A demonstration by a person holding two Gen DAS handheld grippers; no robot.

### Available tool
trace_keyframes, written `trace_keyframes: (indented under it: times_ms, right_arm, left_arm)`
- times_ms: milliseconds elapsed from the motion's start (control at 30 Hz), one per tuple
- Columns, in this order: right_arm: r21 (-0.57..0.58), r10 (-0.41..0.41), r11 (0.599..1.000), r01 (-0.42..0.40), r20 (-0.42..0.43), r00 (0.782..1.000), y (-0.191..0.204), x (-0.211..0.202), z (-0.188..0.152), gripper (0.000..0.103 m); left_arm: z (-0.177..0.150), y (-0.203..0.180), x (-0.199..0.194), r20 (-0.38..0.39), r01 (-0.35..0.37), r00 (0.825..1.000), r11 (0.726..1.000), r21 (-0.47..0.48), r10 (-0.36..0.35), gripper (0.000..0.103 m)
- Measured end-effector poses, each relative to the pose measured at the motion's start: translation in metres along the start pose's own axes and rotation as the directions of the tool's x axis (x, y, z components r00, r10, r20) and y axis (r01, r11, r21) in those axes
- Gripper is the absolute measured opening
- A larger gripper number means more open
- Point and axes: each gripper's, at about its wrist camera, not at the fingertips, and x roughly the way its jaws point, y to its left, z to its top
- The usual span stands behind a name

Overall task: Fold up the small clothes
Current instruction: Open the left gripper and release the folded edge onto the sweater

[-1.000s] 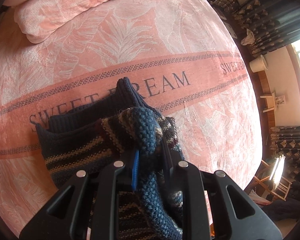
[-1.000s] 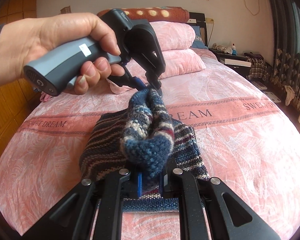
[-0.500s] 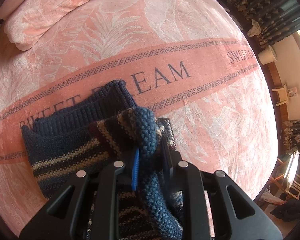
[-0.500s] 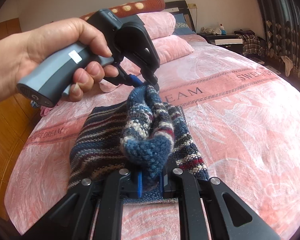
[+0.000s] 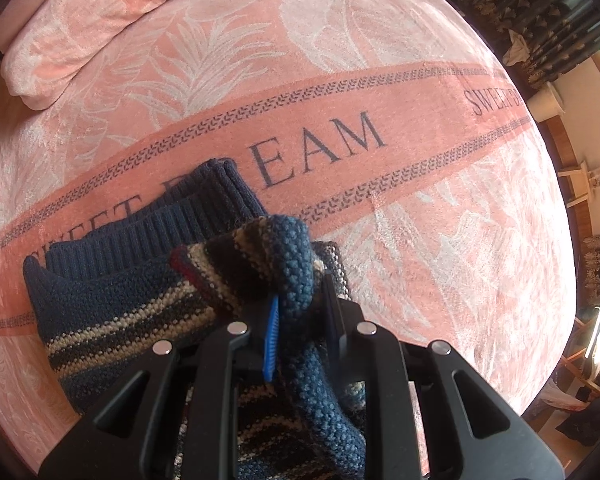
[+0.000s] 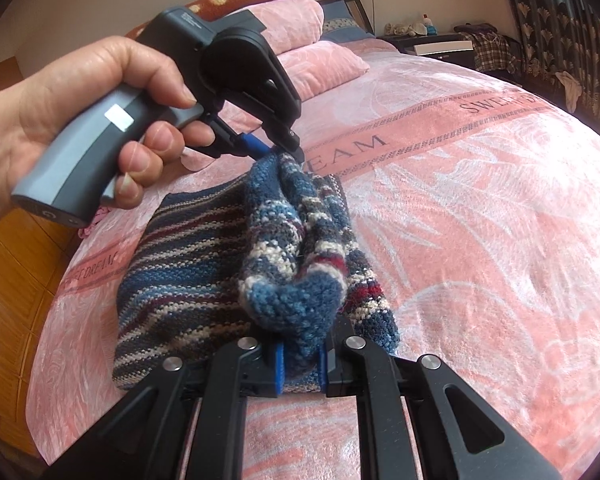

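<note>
A small striped knit sweater [image 6: 180, 280] in blue, cream and dark red lies on the pink bed blanket [image 6: 480, 240]. One edge of it is lifted into a raised ridge [image 6: 296, 240] held at both ends. My right gripper [image 6: 300, 360] is shut on the near end. My left gripper [image 6: 278, 150], held by a hand [image 6: 80, 120], is shut on the far end. In the left wrist view the left gripper [image 5: 300, 316] pinches the blue knit fold [image 5: 284, 248], with the navy ribbed hem [image 5: 160, 232] lying flat on the left.
Pink pillows [image 6: 320, 64] and a dotted red bolster [image 6: 228, 0] lie at the bed's head. A nightstand [image 6: 432, 44] and dark curtains [image 6: 560, 20] stand at the far right. A wooden floor [image 6: 8, 300] lies left of the bed. The blanket right of the sweater is bare.
Both grippers stay shut on the lifted edge. The ridge has moved toward the sweater's right side, so more of the flat striped body shows on its left. The left gripper looks closer.
</note>
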Motion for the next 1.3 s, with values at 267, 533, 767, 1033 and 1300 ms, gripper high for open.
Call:
trace_keyframes:
  times_ms: [267,533,767,1033,1300]
  right_arm:
    - [0.021,0.003,1.000,-0.002,-0.033,0.999,-0.008,0.011,0.001,0.011]
    - [0.042,0.011,0.999,-0.009,-0.053,0.999,-0.011,0.019,-0.001,0.012]
    - [0.102,0.061,0.993,-0.054,-0.067,0.996,-0.022,0.022,0.000,0.012]
    - [0.206,0.185,0.963,-0.172,-0.045,0.982,-0.040,0.020,0.003,0.012]
    - [0.368,0.327,0.886,-0.282,-0.066,0.943,-0.070,0.030,-0.003,0.018]
  left_arm:
    - [-0.001,-0.003,0.010,0.007,-0.018,1.000,1.000,0.017,0.018,0.018]
    - [0.000,-0.003,0.015,0.011,-0.014,1.000,1.000,0.018,0.013,0.020]
    - [-0.001,0.001,0.019,0.024,0.019,1.000,1.000,0.007,-0.019,0.021]
    - [-0.003,0.002,0.015,0.041,0.024,0.999,0.999,0.027,-0.025,0.026]
    - [-0.009,0.017,-0.024,0.157,0.078,0.985,0.997,-0.008,-0.076,0.063]
